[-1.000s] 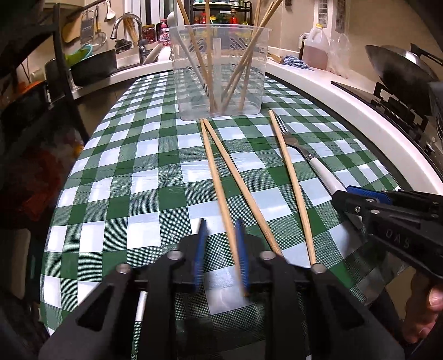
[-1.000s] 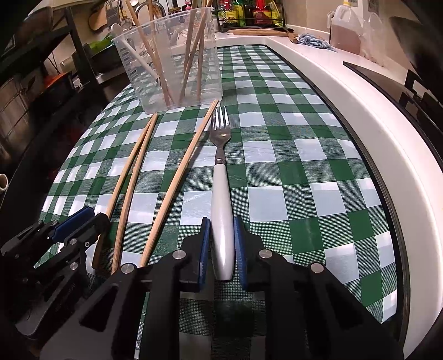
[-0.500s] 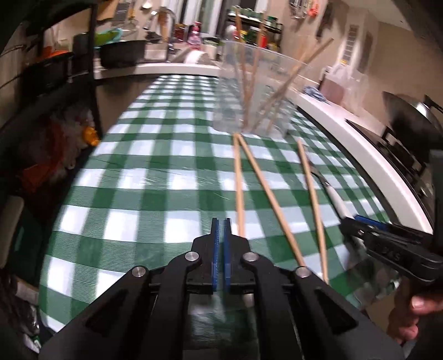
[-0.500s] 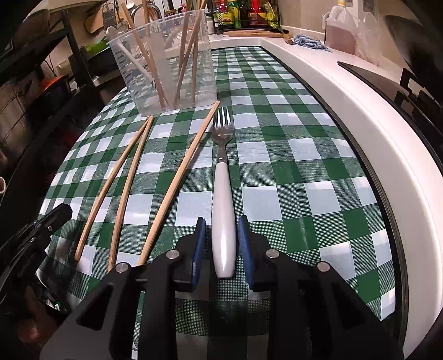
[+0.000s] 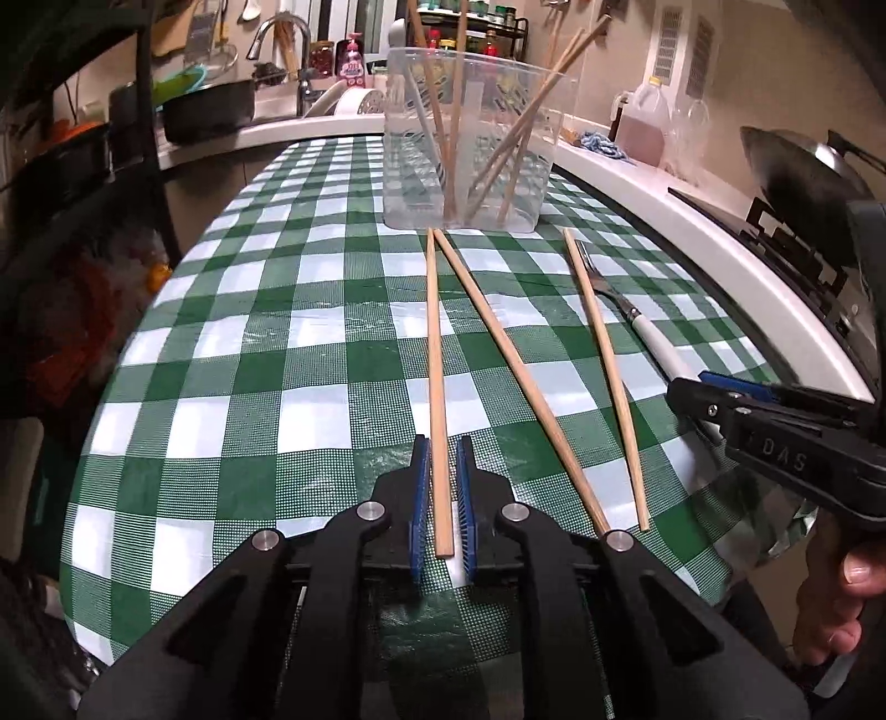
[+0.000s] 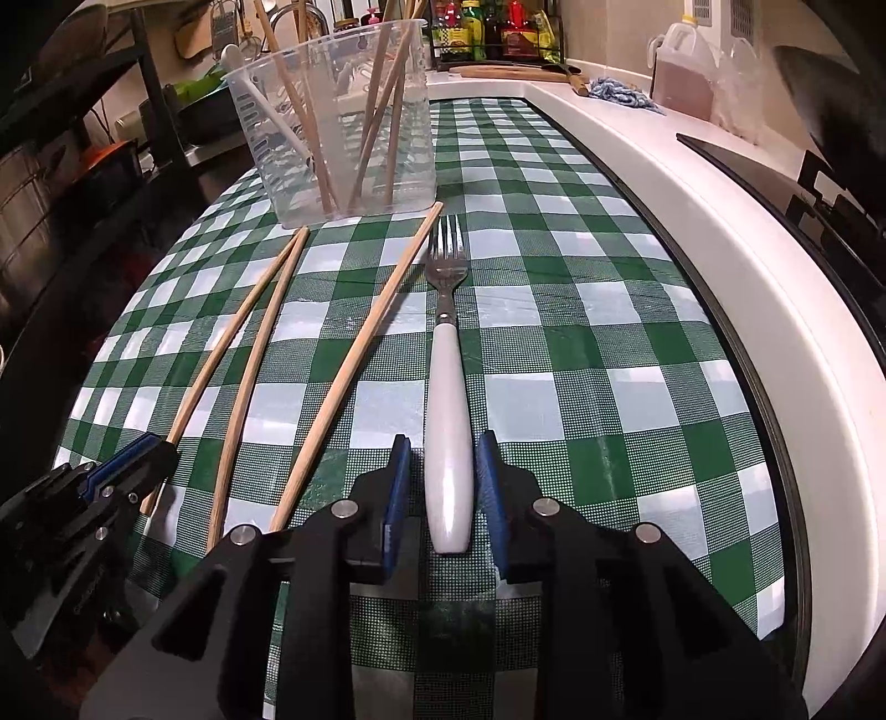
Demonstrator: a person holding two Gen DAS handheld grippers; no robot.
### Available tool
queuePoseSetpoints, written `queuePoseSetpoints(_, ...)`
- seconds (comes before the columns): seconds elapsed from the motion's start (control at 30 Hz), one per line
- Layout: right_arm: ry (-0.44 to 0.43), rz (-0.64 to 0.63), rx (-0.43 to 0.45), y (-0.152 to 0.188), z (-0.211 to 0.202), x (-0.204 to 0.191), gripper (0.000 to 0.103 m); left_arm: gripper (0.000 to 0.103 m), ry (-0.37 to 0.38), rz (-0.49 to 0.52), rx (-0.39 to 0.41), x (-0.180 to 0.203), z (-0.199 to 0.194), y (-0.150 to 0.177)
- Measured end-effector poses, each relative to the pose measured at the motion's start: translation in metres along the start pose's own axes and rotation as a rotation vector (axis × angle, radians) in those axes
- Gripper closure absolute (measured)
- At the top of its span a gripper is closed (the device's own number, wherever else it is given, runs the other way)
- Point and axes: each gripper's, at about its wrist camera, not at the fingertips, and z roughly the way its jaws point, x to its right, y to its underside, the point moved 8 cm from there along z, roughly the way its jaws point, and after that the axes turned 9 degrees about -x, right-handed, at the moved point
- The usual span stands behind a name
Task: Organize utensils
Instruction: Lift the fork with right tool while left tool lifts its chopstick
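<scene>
Listing items from left to right, left wrist view first.

1. Dark pot [image 5: 205,113], on the counter by the sink tap [image 5: 288,39], far left background.
2. Green-and-white checked tablecloth [image 5: 249,360], covering the work surface.
3. Clear plastic container [image 5: 470,138], upright at the far end of the cloth. It holds several wooden chopsticks leaning at angles.
4. Left gripper [image 5: 442,443], low over the near edge of the cloth. Its jaws are narrowly parted, with a sliver of gap on each side of the stick between them.
5. Left chopstick [image 5: 436,343], flat on the cloth. Its near end lies between the left gripper's blue pads and its far end is just in front of the container.
6. Middle chopstick [image 5: 509,354], flat on the cloth, meeting the left chopstick at the far end and spreading away towards the near end.
7. Right chopstick [image 5: 601,360], flat on the cloth, apart from the other two and just beside the fork.
8. Fork [image 6: 448,387], with a white handle, flat on the cloth, tines pointing towards the container.
9. Right gripper [image 6: 443,437], with its jaws open. The fork handle's end lies between the pads with clear gaps on both sides, not pressed.
10. Hand [image 5: 836,598], on the right gripper's grip, at the lower right.
11. White counter edge [image 6: 664,221] with a jug of reddish liquid [image 5: 645,122], and a wok [image 5: 797,166] at the far right.
</scene>
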Motion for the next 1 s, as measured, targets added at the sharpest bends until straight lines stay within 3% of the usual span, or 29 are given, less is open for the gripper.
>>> queuePoseSetpoints(0.17, 0.011, -0.014, 0.007, -0.001, 0.001, -0.001, 0.085, 0.094, -0.017, 0.017, 0.005, 0.003, -0.001, 0.000)
queuePoseSetpoints(0.73, 0.015, -0.024, 0.015, -0.002, 0.000, 0.000, 0.085, 0.096, -0.012, -0.002, 0.013, -0.004, -0.001, -0.001)
queuePoseSetpoints(1.0, 0.019, -0.047, 0.064, -0.005, -0.023, -0.006, 0.086, 0.096, -0.028, 0.010, 0.082, -0.004, -0.027, -0.012)
